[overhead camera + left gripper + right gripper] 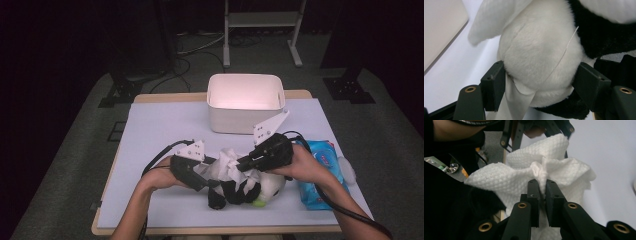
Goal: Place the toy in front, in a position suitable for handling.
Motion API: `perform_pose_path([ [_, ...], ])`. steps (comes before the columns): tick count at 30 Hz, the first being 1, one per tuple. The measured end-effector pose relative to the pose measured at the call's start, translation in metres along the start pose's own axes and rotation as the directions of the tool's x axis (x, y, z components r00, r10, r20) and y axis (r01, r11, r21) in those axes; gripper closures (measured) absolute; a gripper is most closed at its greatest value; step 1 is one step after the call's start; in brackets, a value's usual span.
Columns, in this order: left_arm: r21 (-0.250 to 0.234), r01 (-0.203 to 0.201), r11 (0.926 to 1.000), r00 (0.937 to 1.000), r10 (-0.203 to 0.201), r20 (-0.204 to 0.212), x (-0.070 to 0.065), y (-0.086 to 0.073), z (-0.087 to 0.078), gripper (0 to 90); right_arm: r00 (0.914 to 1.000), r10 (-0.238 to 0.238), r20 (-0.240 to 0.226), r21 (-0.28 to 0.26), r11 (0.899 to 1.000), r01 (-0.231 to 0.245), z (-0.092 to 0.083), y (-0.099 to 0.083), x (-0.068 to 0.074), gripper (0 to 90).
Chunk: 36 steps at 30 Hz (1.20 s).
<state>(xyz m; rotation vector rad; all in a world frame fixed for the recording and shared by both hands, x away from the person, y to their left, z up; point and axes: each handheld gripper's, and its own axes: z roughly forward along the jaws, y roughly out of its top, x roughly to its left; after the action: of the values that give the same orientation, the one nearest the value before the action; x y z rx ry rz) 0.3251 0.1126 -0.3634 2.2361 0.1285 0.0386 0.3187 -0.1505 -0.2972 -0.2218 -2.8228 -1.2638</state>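
A black-and-white plush panda (235, 192) lies near the front of the table. My left gripper (210, 181) comes at it from the left. In the left gripper view its jaws press on both sides of the panda's white body (536, 50), so my left gripper (541, 87) is shut on it. My right gripper (243, 164) reaches in from the right, just above the toy, and is shut on a crumpled white wipe (226, 159). In the right gripper view the wipe (524, 175) bunches out from my right gripper (542, 187), and the panda's black fur (454, 207) lies at the left.
A blue pack of wet wipes (320, 175) lies at the right, under the person's right forearm. A white open bin (245, 117) stands at the back middle of the pale table (165, 125). Cables trail from both grippers toward the front edge.
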Motion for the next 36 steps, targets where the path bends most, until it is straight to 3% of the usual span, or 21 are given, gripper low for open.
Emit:
perform_pose_path([
  [6,-0.006,0.017,0.9998,0.9999,-0.017,0.001,0.001,-0.003,-0.001,30.2,0.9986,0.041,0.033,0.022,0.999,-0.042,-0.013,-0.019,-0.007,81.8],
  [12,-0.011,0.044,0.999,0.999,-0.044,0.003,0.005,-0.007,-0.003,29.4,0.9905,0.102,0.093,0.088,0.99,-0.11,-0.025,-0.05,-0.017,81.8],
  [15,-0.022,0.066,0.9976,0.9976,-0.066,0.018,0.007,-0.008,-0.004,28.7,0.9888,0.127,0.078,0.075,0.988,-0.133,-0.025,-0.058,-0.02,81.8],
  [18,0.008,0.078,0.9969,0.9969,-0.078,0.007,0.007,-0.008,-0.006,25.4,0.9892,0.126,0.076,0.076,0.988,-0.131,-0.021,-0.059,-0.018,81.8],
  [24,-0.013,0.118,0.9929,0.9929,-0.118,0.017,0.007,-0.01,-0.016,22.0,0.9918,0.109,0.067,0.095,0.989,-0.115,-0.011,-0.054,-0.014,81.8],
  [28,-0.047,0.147,0.9881,0.9885,-0.145,0.043,0.008,-0.009,-0.022,21.3,0.9937,0.093,0.063,0.102,0.99,-0.099,-0.003,-0.05,-0.01,81.9],
  [33,-0.04,0.167,0.9851,0.9835,-0.164,0.076,0.009,-0.007,-0.016,20.7,0.9935,0.087,0.073,0.119,0.988,-0.095,0.0,-0.047,-0.007,81.9],
  [36,-0.047,0.194,0.98,0.9766,-0.188,0.104,0.012,-0.006,-0.012,20.7,0.9936,0.088,0.071,0.118,0.988,-0.096,-0.001,-0.049,-0.006,81.8],
])
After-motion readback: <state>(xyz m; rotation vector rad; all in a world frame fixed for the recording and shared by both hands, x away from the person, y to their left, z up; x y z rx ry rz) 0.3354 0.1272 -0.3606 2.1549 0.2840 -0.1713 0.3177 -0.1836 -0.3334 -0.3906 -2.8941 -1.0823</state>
